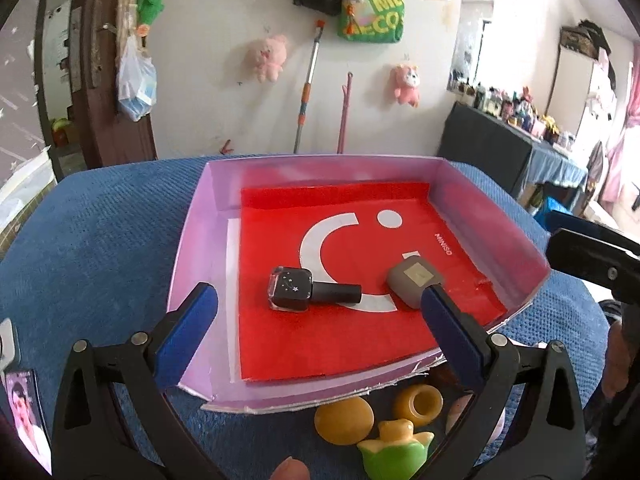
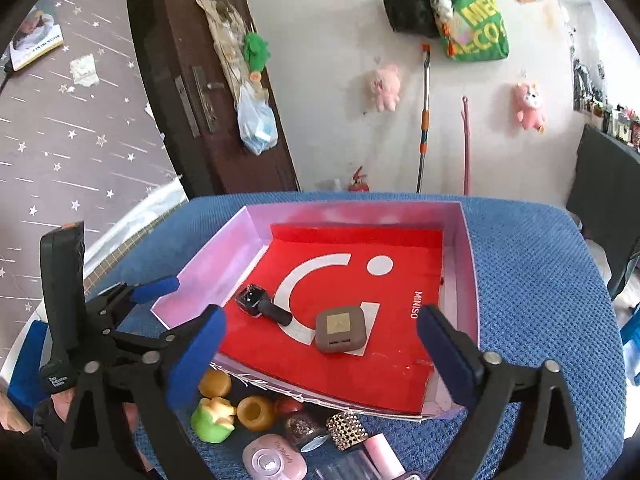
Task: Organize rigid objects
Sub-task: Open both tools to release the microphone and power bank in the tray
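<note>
Shallow pink-walled box (image 1: 192, 240) sits on the blue textured bench (image 1: 100, 248). Its floor is lined with a red sheet (image 2: 400, 360) printed with a white smiley mark and the word "MINISO" along one edge.

2 items lie in the box, apart: a dark nail polish bottle (image 1: 296, 289) on its side, small stars on the glass; a brown square case (image 2: 340, 330) flat on the white arc.

Left hand-held gripper (image 1: 318, 320): jaws fully spread, holding nothing. Right hand-held gripper (image 2: 320, 344): jaws likewise wide, nothing between the pads.

Outside the near wall of the box: 2 yellow pieces, a green-and-yellow toy (image 2: 210, 420), a pink compact (image 2: 276, 460), script illegible.

Green bag (image 2: 476, 26) on the wall reads "ME... ECO...", partly hidden.
</note>
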Motion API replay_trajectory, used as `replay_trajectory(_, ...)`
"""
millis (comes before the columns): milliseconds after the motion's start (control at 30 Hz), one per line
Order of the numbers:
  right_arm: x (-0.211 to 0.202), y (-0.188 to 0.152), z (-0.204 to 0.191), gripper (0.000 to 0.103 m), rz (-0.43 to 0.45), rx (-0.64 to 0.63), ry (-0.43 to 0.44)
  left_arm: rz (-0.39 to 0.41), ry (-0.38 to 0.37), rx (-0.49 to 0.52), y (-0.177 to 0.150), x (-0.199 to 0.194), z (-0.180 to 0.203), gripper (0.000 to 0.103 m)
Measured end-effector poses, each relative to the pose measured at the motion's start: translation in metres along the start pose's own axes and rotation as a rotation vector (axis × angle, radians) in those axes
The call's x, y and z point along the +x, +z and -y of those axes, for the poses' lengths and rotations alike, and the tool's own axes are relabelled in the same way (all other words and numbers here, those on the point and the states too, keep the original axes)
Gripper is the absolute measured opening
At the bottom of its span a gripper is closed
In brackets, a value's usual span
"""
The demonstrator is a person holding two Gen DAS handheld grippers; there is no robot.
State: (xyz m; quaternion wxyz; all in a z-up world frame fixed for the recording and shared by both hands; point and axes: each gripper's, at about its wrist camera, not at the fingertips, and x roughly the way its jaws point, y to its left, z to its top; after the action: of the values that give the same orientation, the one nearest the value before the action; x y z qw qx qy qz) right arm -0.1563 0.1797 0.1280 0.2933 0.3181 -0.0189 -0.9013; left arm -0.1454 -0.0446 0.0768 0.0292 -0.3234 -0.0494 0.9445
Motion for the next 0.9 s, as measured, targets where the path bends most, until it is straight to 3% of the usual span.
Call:
replay_trajectory(167,-0.012,-0.008,-0.006,0.103,0.059,-0.028,-0.015,0.050,-0.051,-0.089,-0.006,-0.012,-0.009,0.103)
replay_trajectory(400,-0.028,-0.022,-0.016,0.103,0.144,-0.063,-0.034,0.021,-0.018,-0.054,-0.020,-0.016,-0.004,0.103)
replay_trajectory(533,-0.036,-0.031,-0.023,0.103,0.180,-0.082,-0.081,0.046,0.066,-0.031,-0.030,-0.023,0.002,0.103)
replay_trajectory(900,-0.054,-0.054,-0.031,0.103,0.240,-0.090,-0.125,0.064,0.049,-0.019,-0.045,-0.042,0.014,0.103)
